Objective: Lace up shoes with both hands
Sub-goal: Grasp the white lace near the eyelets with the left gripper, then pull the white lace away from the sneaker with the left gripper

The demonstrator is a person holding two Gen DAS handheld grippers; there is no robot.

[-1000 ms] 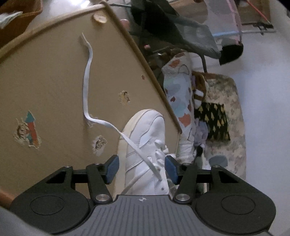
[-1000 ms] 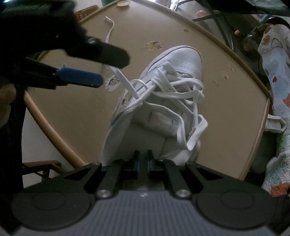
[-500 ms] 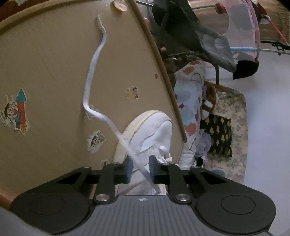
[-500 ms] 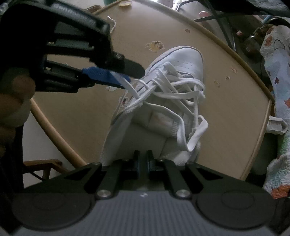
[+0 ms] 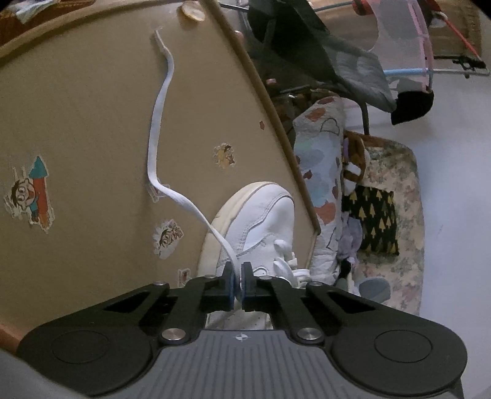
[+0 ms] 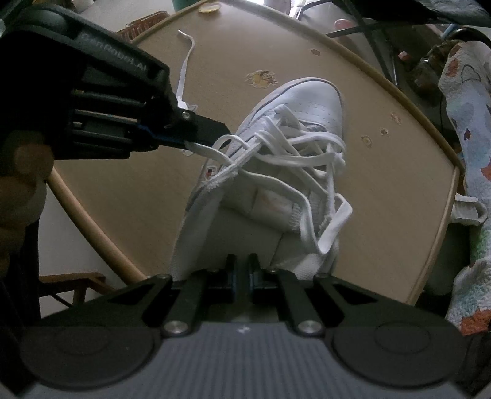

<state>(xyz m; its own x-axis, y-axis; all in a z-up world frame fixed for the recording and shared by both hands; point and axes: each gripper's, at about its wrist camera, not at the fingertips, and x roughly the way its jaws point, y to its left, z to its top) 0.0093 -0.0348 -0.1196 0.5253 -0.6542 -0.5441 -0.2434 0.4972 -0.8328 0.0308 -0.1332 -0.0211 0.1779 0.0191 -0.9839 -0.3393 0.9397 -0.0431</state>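
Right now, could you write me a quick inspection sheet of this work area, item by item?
Surface: round tan table with a wooden rim, cartoon stickers stuck on it.
Job's things: white sneaker loosely laced; the white lace has one long end trailing across the table.
Clutter: a small round disc near the far rim.
Claws: left claw shut on the lace near the shoe; right claw shut, at the shoe's heel; whether it grips anything is unclear.
Cables: nothing seen.
Surroundings: patterned quilt, floral rug, a black cushion, dark cloth on a rack.
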